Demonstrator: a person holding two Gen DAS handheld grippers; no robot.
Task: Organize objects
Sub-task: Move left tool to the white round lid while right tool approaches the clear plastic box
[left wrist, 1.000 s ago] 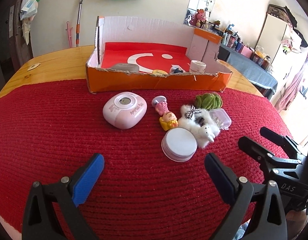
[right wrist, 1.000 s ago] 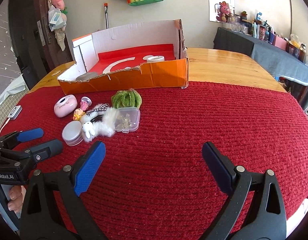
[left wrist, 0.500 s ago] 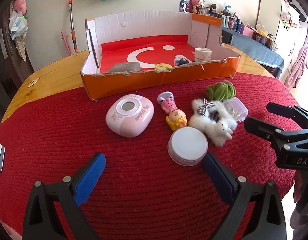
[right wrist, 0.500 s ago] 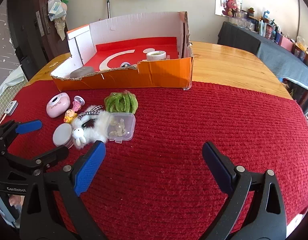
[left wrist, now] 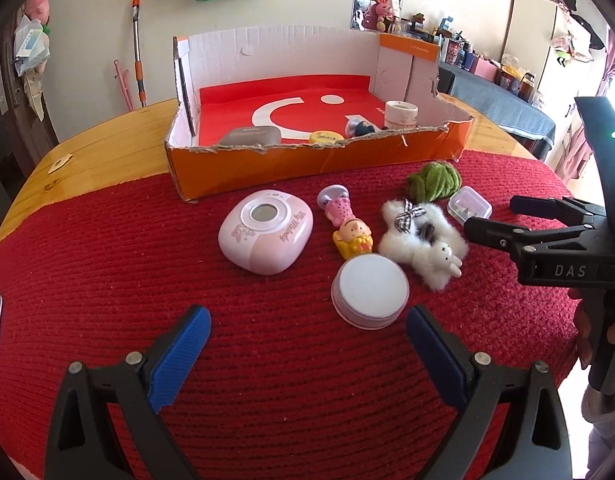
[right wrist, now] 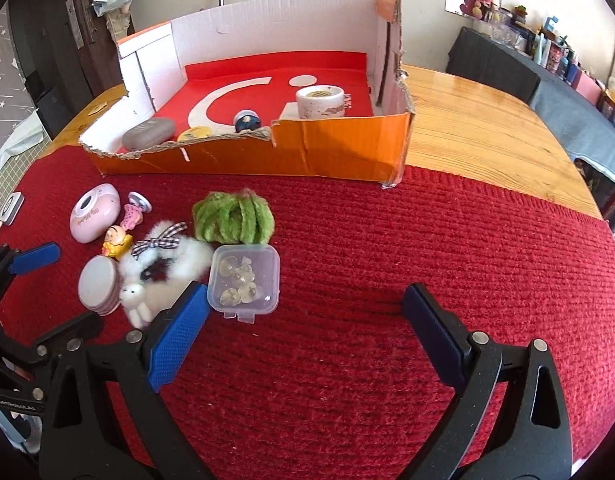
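Two grippers are hovering low over a red knitted mat (right wrist: pixel 387 240), both with jaws standing wide apart and holding nothing. Left gripper (left wrist: pixel 307 344) is sitting just short of a round white lidded tin (left wrist: pixel 370 290). Right gripper (right wrist: pixel 307 320) is sitting with its left pad just beside a small clear plastic box (right wrist: pixel 243 282) of pale trinkets.

Items lying loose on the mat, clustered together:
- pink rounded case (left wrist: pixel 266 232) with a circular window;
- little doll figure (left wrist: pixel 347 226) lying on its back, its yellow end touching the tin;
- white fluffy bunny charm (left wrist: pixel 423 240) with a checked bow, touching the clear box;
- green fuzzy bundle (right wrist: pixel 233 216), just behind the clear box.

Orange cardboard box (left wrist: pixel 307 160), red-lined, is standing at the mat's far edge on a wooden table (right wrist: pixel 487 120). Items resting inside it: grey oval case (right wrist: pixel 148 133), yellow disc (left wrist: pixel 326 136), dark small figure (right wrist: pixel 246 121), white tape roll (right wrist: pixel 319 101).
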